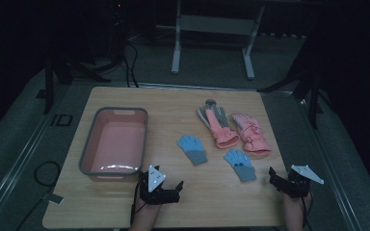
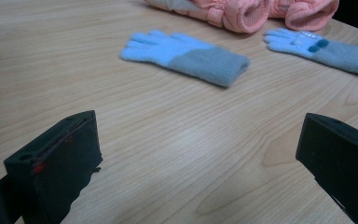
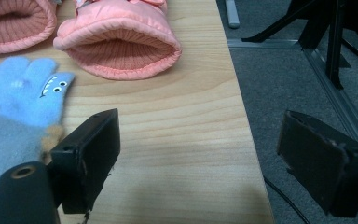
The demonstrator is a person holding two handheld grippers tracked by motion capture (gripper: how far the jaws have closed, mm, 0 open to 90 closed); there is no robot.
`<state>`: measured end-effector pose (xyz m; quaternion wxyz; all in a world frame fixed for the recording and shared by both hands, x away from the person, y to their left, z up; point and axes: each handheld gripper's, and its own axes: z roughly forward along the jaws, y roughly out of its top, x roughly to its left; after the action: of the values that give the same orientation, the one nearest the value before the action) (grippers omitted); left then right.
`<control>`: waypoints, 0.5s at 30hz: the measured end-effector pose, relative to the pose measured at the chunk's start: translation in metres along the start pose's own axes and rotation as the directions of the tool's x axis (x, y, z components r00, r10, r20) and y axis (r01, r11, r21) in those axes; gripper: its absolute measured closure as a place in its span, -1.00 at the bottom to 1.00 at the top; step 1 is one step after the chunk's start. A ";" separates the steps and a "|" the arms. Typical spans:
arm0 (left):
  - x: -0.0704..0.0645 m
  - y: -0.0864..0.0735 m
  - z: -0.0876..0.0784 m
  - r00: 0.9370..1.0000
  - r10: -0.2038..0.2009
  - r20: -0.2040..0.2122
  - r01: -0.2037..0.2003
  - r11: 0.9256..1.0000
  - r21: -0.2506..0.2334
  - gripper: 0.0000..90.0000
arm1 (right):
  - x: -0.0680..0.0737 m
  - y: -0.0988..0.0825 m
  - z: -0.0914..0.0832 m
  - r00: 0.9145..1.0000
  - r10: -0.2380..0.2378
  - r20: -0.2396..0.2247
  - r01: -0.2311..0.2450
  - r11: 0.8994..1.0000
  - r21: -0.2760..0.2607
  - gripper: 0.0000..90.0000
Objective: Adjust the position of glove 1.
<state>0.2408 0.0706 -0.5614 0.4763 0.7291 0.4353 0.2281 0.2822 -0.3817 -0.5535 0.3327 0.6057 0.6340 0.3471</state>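
Left hand-held gripper [image 1: 161, 185]: you hold it low over the near edge of the desk [image 1: 173, 103], just right of the pink tub's near corner; its jaws stand wide apart with bare wood between them.
Right hand-held gripper [image 1: 283, 179]: you hold it at the desk's near right corner, jaws spread wide and gripping nothing; in the right gripper view one jaw is over the wood and the other over the grey floor [image 3: 303, 93] beyond the edge.
Pink tub [image 1: 114, 142]: on the left half of the desk, grey-rimmed, nothing in it.
Left blue glove [image 1: 192, 149]: flat near the desk's middle, fingers pointing away from you, grey cuff toward you.
Right blue glove [image 1: 240, 163]: flat just ahead and left of your right hand-held gripper; it bears a small cartoon face.
Pink mittens [image 1: 250, 134]: two side by side beyond the blue gloves, open cuffs facing you, the left one with grey fingers.
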 end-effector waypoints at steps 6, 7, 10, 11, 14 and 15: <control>-0.002 0.000 -0.001 1.000 0.017 -0.007 -0.018 1.000 -0.010 -1.00 | -0.002 0.000 0.000 0.999 0.015 -0.039 -0.014 1.000 0.022 -0.71; -0.002 0.000 -0.001 1.000 0.018 -0.008 -0.018 1.000 -0.010 -1.00 | -0.002 0.001 0.000 0.999 0.020 -0.050 -0.018 1.000 0.024 -0.71; -0.002 0.000 -0.001 1.000 0.018 -0.008 -0.018 1.000 -0.015 -1.00 | -0.003 0.005 -0.002 0.997 0.031 -0.070 -0.028 0.999 0.033 -0.71; -0.002 -0.001 -0.001 1.000 0.020 -0.009 -0.020 1.000 -0.018 -1.00 | -0.004 0.007 -0.002 0.997 0.032 -0.075 -0.029 0.999 0.035 -0.71; -0.002 -0.001 -0.002 1.000 0.023 -0.014 -0.023 0.999 -0.030 -1.00 | -0.005 0.011 -0.003 0.994 0.038 -0.098 -0.032 0.998 0.057 -0.71; -0.002 -0.001 -0.002 1.000 0.025 -0.013 -0.026 0.999 -0.034 -1.00 | -0.006 0.012 -0.003 0.993 0.039 -0.109 -0.032 0.997 0.066 -0.71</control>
<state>0.2373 0.0701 -0.5612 0.4830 0.7247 0.4252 0.2463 0.2868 -0.3872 -0.5419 0.2712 0.6073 0.6514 0.3652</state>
